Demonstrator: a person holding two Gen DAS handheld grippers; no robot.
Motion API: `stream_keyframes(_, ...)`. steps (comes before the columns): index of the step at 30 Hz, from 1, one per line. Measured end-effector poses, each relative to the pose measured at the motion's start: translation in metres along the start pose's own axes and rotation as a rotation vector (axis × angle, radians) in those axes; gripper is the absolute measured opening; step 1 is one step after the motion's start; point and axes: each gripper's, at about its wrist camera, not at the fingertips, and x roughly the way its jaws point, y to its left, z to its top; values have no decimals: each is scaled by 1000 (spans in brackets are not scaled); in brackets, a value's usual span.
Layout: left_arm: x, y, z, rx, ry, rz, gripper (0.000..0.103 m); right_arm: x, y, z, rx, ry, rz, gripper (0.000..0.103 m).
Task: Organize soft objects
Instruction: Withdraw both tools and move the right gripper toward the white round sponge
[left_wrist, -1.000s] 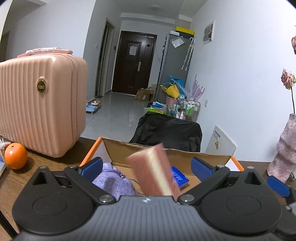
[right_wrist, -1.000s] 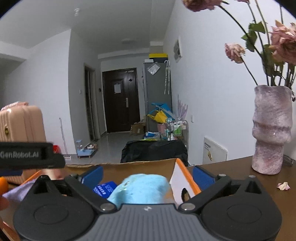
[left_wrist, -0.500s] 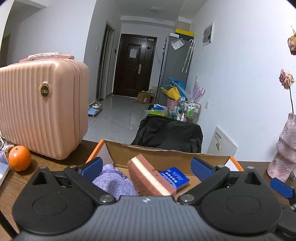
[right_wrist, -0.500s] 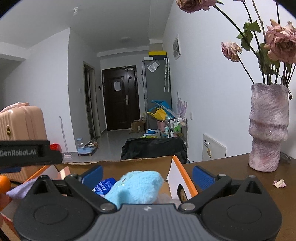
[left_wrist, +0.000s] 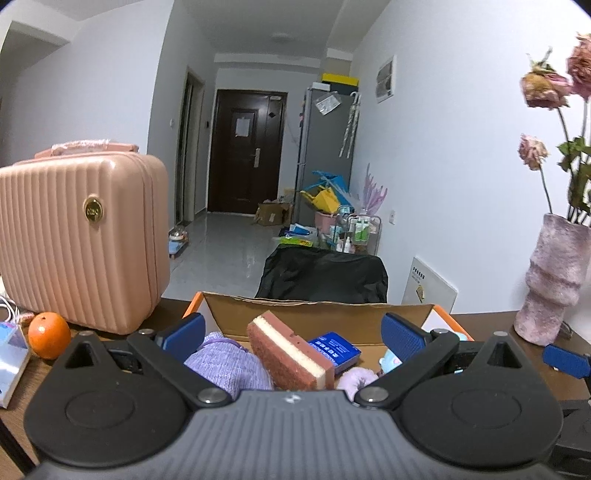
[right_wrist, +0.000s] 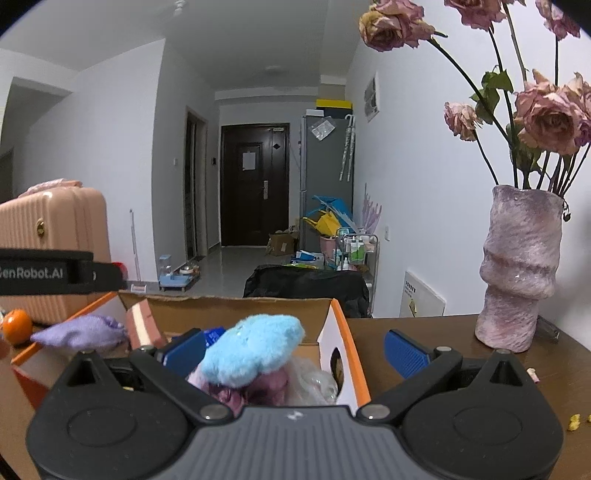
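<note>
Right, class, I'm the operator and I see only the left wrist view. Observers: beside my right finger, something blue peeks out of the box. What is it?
Observer: A fluffy light-blue plush toy, at the right end of the cardboard box.
Operator: What is it lying on?
Observer: On a purple-pink soft item and some crinkled clear plastic.
Operator: Anything on the table beyond the box?
Observer: Yellow crumbs on the table, to the right of the box.
</note>
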Motion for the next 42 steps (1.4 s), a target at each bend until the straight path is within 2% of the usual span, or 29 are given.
stream_keyframes(13, -39, 3, -17, 39, -19, -28, 103, -46, -7, -16, -54, 7, 32, 103)
stream_keyframes(42, -130, 2, -77, 77, 88, -53, 103, -153, -23, -67, -31, 86, 8, 103)
